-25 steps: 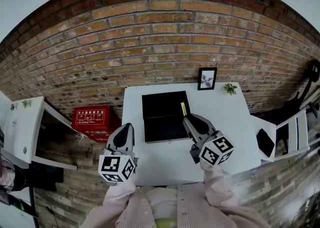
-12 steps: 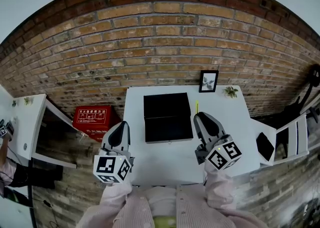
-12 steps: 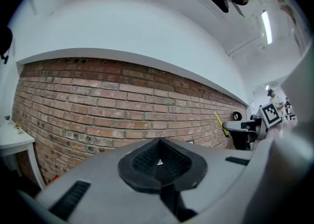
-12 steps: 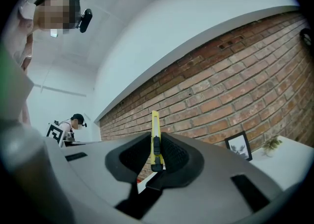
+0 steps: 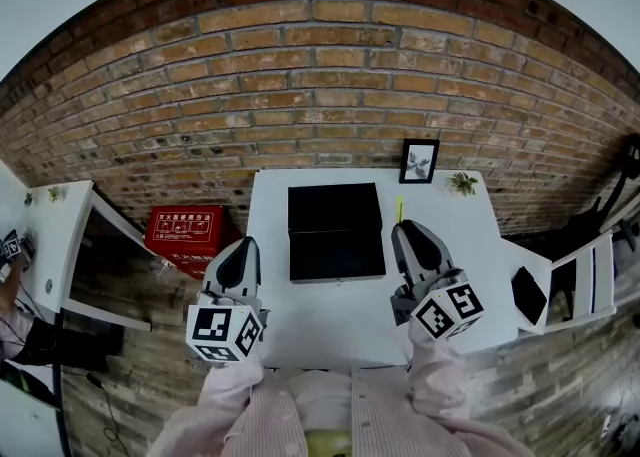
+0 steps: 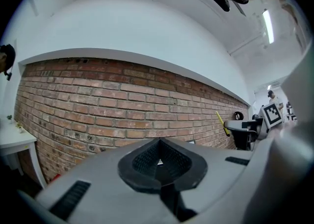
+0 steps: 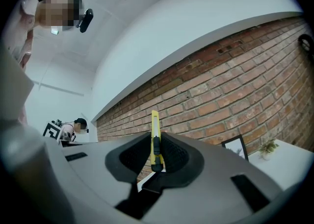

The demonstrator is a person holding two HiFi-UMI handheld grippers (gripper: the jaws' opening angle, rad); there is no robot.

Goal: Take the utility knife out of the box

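My right tongs (image 7: 156, 155) are clamped on the yellow utility knife (image 7: 155, 135), blade end sticking up, just right of the open black box (image 5: 335, 233) on the white table (image 5: 460, 245). Meanwhile my left tongs (image 5: 240, 250) are pinched together with nothing in them, at the table's left edge.

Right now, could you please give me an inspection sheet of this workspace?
Surface: white table, mostly bare.
Job's things: black box in the middle of the table, seemingly opened flat; yellow utility knife out of it, held up to its right.
Clutter: picture frame and small plant at the table's back edge.
Grippers: right gripper has its jaws shut on the utility knife; left gripper has its jaws together, nothing between them.
Cables: nothing seen.
Surroundings: brick wall behind; red box on the floor to the left.
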